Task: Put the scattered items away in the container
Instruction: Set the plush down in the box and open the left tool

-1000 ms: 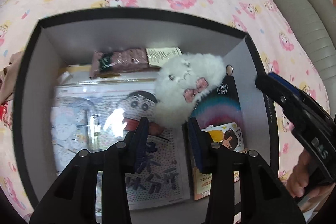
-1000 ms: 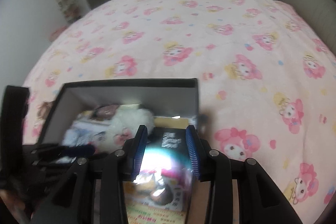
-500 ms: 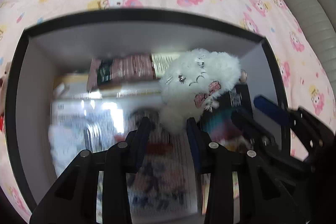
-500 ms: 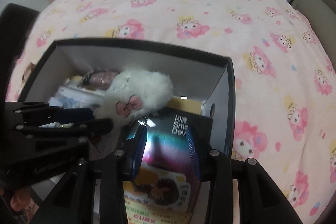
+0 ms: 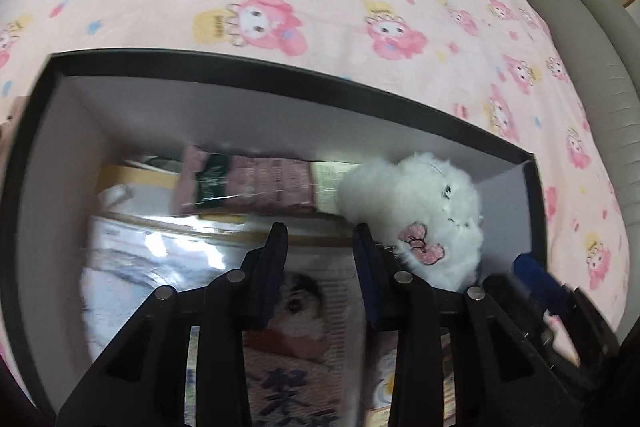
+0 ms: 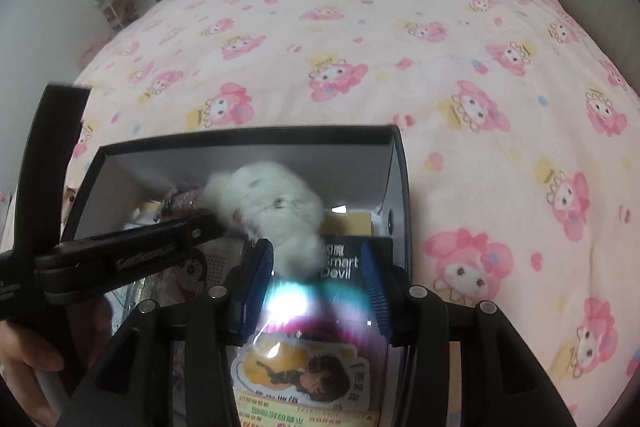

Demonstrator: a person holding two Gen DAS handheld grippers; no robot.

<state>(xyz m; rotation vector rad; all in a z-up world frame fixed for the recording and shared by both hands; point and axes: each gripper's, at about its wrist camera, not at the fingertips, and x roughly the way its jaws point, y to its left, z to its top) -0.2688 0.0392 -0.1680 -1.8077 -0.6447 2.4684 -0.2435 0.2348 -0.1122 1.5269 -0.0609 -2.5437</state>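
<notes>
A: What is different from a moment ago?

B: The fluffy white plush toy with a pink bow (image 5: pixel 424 223) used to lie near the middle of the black cardboard box with pale grey inside walls (image 5: pixel 248 107). Now it sits toward the box's 2 o'clock corner. The right gripper (image 6: pixel 318 277) is opening its blue-padded jaws. The shiny phone-case packet with "Smart Devil" printed on it (image 6: pixel 316 339) lies between them, and the pads do not press it.

A: And the left gripper (image 5: pixel 320 259)?

B: Its jaws are a little apart, with nothing pinched. Under them lies a flat glossy cartoon packet (image 5: pixel 296 327).

A: What is hard to see?

B: The toy is blurry. The pink snack wrapper (image 5: pixel 256 183) at 12 o'clock in the box is smeared too. The box's near side is cut off.

A: Where is all this?

B: On a bed with a pink cartoon-bunny blanket (image 6: pixel 360 47). A beige padded headboard (image 5: pixel 592 67) stands at 3 o'clock.
</notes>
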